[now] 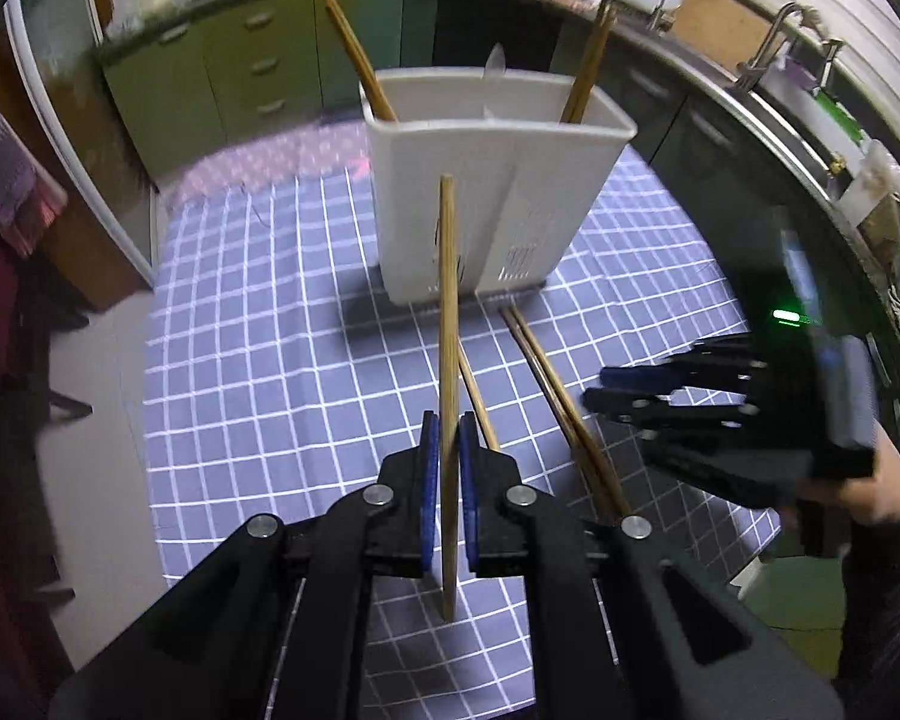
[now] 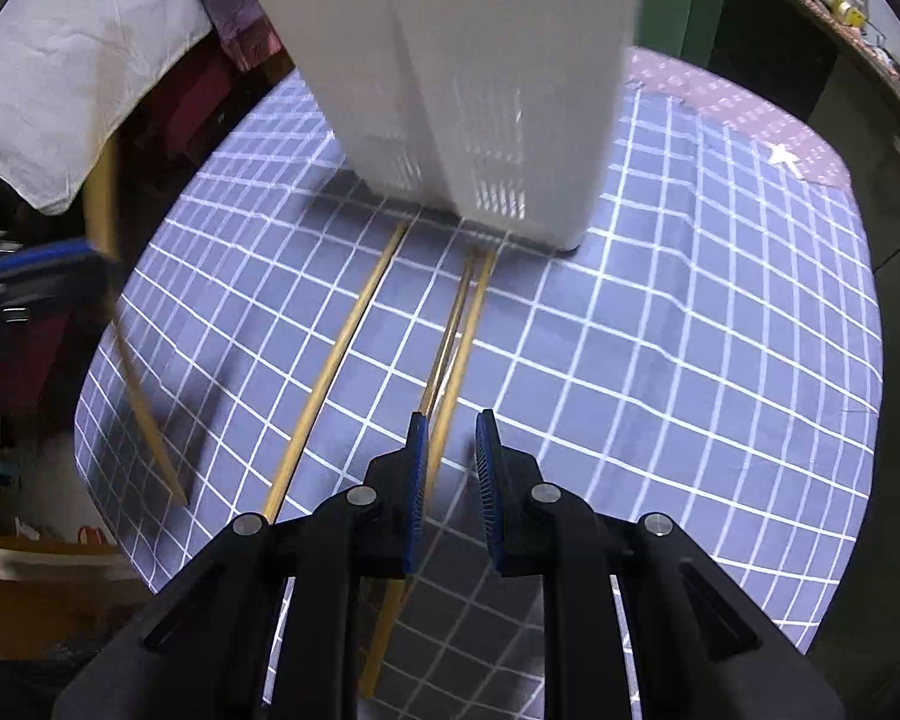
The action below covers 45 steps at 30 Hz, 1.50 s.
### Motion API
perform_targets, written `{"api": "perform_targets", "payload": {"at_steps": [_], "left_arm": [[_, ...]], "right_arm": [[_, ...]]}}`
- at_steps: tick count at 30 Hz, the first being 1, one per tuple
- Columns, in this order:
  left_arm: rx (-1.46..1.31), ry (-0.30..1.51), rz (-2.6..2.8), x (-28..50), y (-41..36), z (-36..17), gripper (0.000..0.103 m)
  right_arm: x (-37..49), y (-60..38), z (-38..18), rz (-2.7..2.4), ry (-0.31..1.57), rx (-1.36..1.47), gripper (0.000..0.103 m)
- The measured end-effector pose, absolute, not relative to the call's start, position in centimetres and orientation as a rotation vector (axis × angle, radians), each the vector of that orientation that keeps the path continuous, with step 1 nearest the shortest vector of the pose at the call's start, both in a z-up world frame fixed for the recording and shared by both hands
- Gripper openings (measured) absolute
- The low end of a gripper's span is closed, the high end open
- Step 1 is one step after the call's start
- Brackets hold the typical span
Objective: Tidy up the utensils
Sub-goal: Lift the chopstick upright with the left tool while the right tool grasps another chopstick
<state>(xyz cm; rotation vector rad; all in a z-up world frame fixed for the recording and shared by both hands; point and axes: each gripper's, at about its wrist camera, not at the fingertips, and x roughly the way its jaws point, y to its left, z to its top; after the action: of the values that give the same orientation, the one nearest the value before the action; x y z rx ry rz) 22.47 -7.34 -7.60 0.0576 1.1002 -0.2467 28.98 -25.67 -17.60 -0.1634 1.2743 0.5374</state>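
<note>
Ahead of both jaws a white utensil caddy (image 1: 498, 180) stands on the checked tablecloth (image 1: 270, 372). The left gripper (image 1: 448, 468) pinches one upright chopstick (image 1: 448, 330). The right gripper (image 2: 453, 450), jaws narrowly apart and empty, hovers over three loose chopsticks (image 2: 450, 348).

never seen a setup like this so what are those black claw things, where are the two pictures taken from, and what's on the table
The black claws are two-finger grippers, one in each of a person's hands, each carrying a wide-angle camera looking along its fingers. One picture is from the left gripper, shut on a single wooden chopstick held off the cloth. The other is from the right gripper, jaws slightly apart over the table with nothing gripped. On the checked tablecloth stands a white utensil holder with chopsticks already in it. Three loose chopsticks lie on the cloth in front of it.
</note>
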Motion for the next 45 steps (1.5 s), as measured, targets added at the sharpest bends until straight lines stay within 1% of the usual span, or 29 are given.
{"api": "perform_targets", "payload": {"at_steps": [5, 16, 27, 32, 38, 39, 40, 45], "left_arm": [[0.083, 1.035, -0.254, 20.8, -6.8, -6.4, 0.007], [0.099, 0.971, -0.265, 18.7, -5.6, -5.5, 0.007], [0.116, 0.951, -0.272, 17.9, -5.5, -5.4, 0.007], [0.123, 0.947, -0.272, 17.8, -5.4, -5.5, 0.007], [0.128, 0.947, -0.271, 17.8, -5.4, -5.5, 0.007], [0.129, 0.946, -0.272, 17.8, -5.4, -5.5, 0.007], [0.129, 0.947, -0.271, 17.8, -5.4, -5.5, 0.007], [0.130, 0.947, -0.275, 17.8, -5.5, -5.6, 0.007]], "right_arm": [[29.9, -24.9, -18.7, 0.508, 1.312, -0.185, 0.017], [30.4, -23.9, -19.4, 0.475, 1.344, -0.222, 0.017], [30.9, -22.4, -19.5, 0.441, 1.363, -0.265, 0.017], [31.3, -22.7, -20.0, 0.448, 1.390, -0.232, 0.017], [31.1, -21.5, -20.1, 0.437, 1.368, -0.280, 0.017], [31.1, -21.3, -20.2, 0.434, 1.362, -0.282, 0.016], [31.1, -21.3, -20.1, 0.425, 1.355, -0.281, 0.009], [30.9, -21.6, -20.0, 0.426, 1.331, -0.233, 0.007]]}}
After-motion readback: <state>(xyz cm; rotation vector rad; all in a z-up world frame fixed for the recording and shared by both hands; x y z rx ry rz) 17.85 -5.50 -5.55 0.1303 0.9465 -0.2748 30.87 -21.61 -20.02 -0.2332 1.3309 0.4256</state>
